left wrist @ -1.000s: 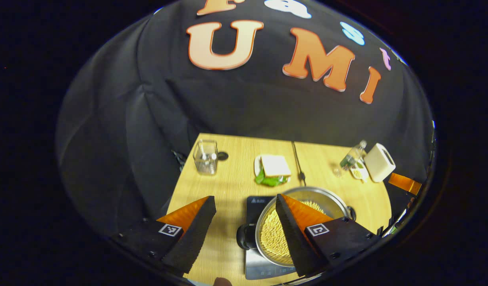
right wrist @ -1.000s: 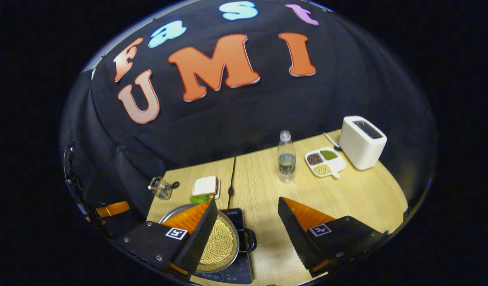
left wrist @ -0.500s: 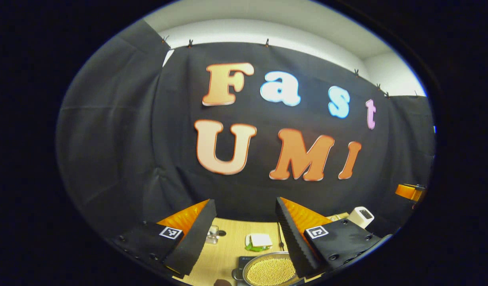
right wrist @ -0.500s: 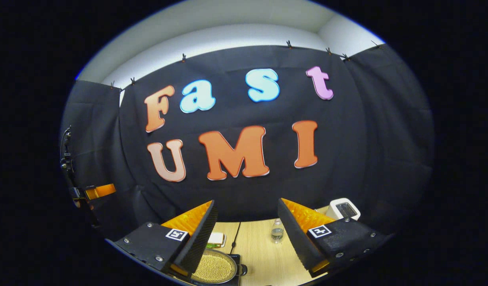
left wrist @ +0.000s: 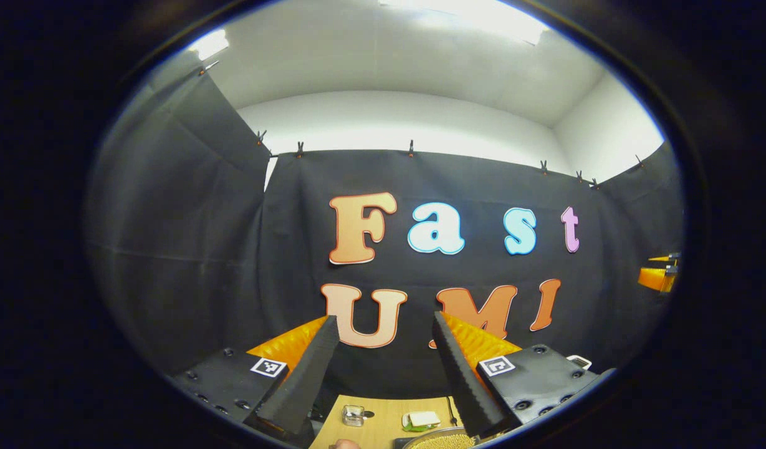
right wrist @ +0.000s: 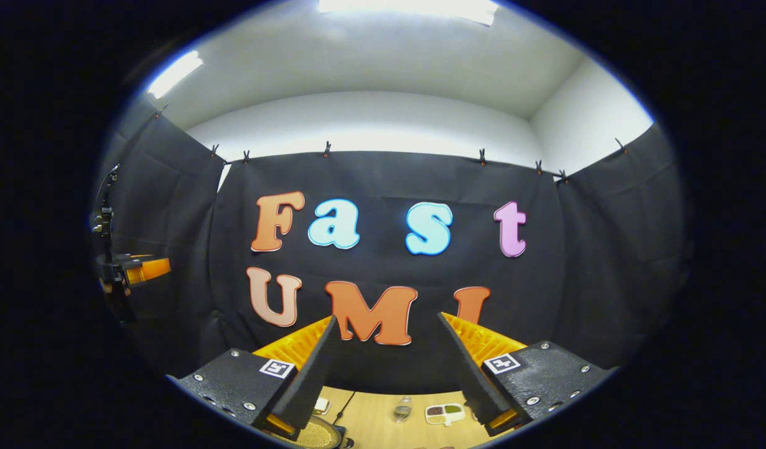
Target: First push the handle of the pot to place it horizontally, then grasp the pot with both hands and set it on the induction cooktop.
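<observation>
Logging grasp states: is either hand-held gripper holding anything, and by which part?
Nothing is held. The left hand-held gripper and the right hand-held gripper both stand open and empty.

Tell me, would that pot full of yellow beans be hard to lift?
Probably heavy for its size: the pot looks heaped with small yellow beans. Its shiny metal rim may be slippery. If tilted, the loose beans would likely shift or spill, since no lid is visible.

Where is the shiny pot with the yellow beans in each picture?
Left gripper view: the round steel pot of yellow beans peeks at the bottom edge, right of centre.
Right gripper view: it sits at the bottom, left of centre.
Shared landmark: the light wooden table.
</observation>
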